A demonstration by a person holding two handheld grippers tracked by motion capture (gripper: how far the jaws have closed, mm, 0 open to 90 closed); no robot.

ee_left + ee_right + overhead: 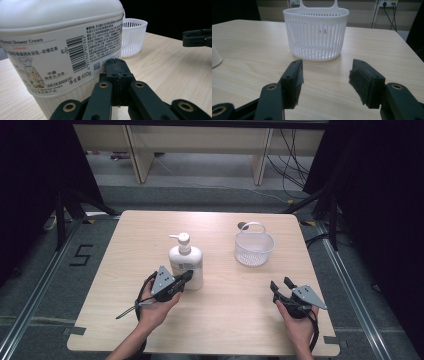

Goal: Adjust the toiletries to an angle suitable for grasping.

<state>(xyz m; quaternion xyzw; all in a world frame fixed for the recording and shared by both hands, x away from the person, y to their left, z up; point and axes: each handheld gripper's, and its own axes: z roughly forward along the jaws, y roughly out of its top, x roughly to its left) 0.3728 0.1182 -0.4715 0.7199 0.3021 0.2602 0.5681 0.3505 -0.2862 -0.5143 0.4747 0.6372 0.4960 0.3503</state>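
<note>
**Pump bottle not yet gripped, basket empty**

The left gripper [186,276] sits with its jaws pressed together, tips right up against the lower side of the pump bottle [186,261]; whether they touch it cannot be told. The jaws are clenched on nothing, so no hold has been taken. The bottle stands on the worktop [225,320] directly ahead of that gripper. The right gripper [281,285] is released, jaws spread wide, with the white basket [316,35] ahead of it and well apart. The basket holds nothing. By my reading the work has barely begun: gripping, lifting and any placing all remain.

The bottle stands upright, long axis vertical. Its pump spout [175,236] points sideways, toward the left gripper's outer side, away from the basket.
</note>
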